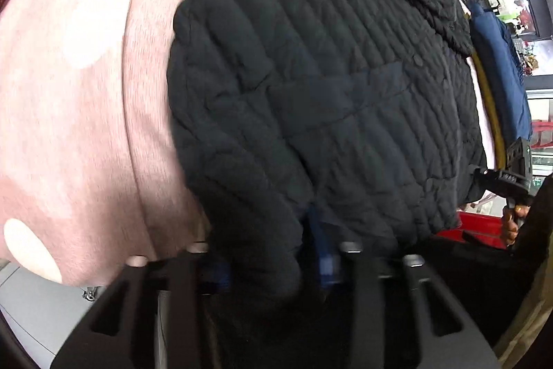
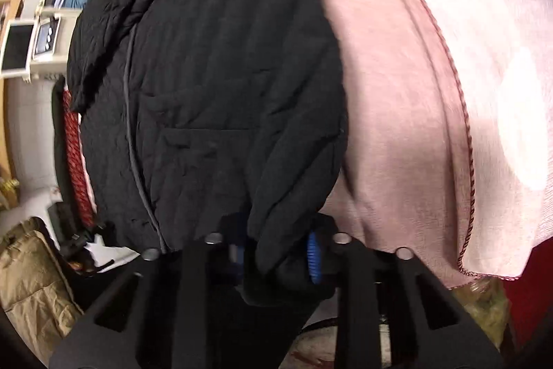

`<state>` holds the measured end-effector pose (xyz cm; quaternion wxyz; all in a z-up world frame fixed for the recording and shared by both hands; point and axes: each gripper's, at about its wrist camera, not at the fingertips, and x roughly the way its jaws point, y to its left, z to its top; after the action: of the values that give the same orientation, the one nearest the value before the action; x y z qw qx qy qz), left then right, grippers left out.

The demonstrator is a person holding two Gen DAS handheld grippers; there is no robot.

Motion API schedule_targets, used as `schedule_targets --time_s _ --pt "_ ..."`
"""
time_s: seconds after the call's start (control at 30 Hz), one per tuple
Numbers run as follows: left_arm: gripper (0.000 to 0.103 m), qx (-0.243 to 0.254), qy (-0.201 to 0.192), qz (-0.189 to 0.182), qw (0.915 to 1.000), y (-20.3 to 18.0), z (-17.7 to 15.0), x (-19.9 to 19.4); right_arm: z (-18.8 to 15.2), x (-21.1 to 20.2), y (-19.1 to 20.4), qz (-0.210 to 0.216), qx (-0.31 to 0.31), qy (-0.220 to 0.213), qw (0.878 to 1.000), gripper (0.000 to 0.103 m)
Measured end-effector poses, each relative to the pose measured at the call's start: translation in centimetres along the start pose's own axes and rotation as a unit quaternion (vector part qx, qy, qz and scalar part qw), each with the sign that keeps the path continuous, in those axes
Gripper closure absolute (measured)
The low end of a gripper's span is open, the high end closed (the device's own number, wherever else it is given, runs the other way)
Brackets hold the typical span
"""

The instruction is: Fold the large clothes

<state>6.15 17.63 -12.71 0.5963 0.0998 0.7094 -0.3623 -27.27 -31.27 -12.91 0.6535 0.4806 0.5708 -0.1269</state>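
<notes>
Both tongs, left (image 1: pixel 273 265) and right (image 2: pixel 276 256), are pinching the hem of a black quilted jacket (image 1: pixel 311 85) lying on a fuzzy pink spotted blanket (image 1: pixel 86 92).

Left tool (image 1: pixel 273 265) and right tool (image 2: pixel 276 260) both clamp black fabric.

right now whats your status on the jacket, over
Left gripper shut on black quilted jacket hem. Right gripper shut on hem too. Jacket flat on pink blanket. Nothing in the way.
</notes>
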Motion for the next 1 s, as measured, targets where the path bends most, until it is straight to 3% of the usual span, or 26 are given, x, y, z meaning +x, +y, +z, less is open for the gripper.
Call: schedule_targets --time_s 0.1,0.3,0.43,0.57,0.63,0.8,0.9,1.0 --pt "0.090 0.042 -0.004 0.004 0.9991 -1.2 0.0 -1.4 -0.4 -1.0 1.2 -0.012 -0.025 -0.004 1.000 0.088" --pt "0.095 0.100 0.022 0.000 0.9947 -2.7 -1.4 -2.4 -2.5 -2.6 2.0 0.001 -0.035 0.004 0.999 0.091" --pt "0.096 0.101 0.054 -0.005 0.9934 -2.5 -3.1 -2.3 -5.1 -1.7 2.3 -0.005 -0.035 0.040 0.999 0.092" --pt "0.096 0.054 0.062 -0.017 0.9965 -1.3 -2.6 -1.7 -5.6 -0.7 0.8 0.013 0.034 0.036 0.999 0.092" --pt "0.096 0.060 0.057 -0.013 0.9965 -1.6 -1.7 -2.1 -4.6 -0.8 1.1 0.016 0.042 0.031 0.999 0.092" --pt "0.096 0.065 -0.007 -0.058 0.9962 -2.4 4.0 -5.7 1.1 -3.2 5.1 0.054 -0.011 -0.012 0.998 0.092" --pt "0.096 0.095 -0.052 -0.046 0.9930 -4.0 8.8 -7.1 5.4 -4.1 8.1 0.051 -0.055 -0.041 0.996 0.092" --pt "0.096 0.107 -0.105 -0.019 0.9886 -5.6 14.3 -8.2 10.7 -6.7 10.5 0.056 -0.075 -0.102 0.990 0.092"
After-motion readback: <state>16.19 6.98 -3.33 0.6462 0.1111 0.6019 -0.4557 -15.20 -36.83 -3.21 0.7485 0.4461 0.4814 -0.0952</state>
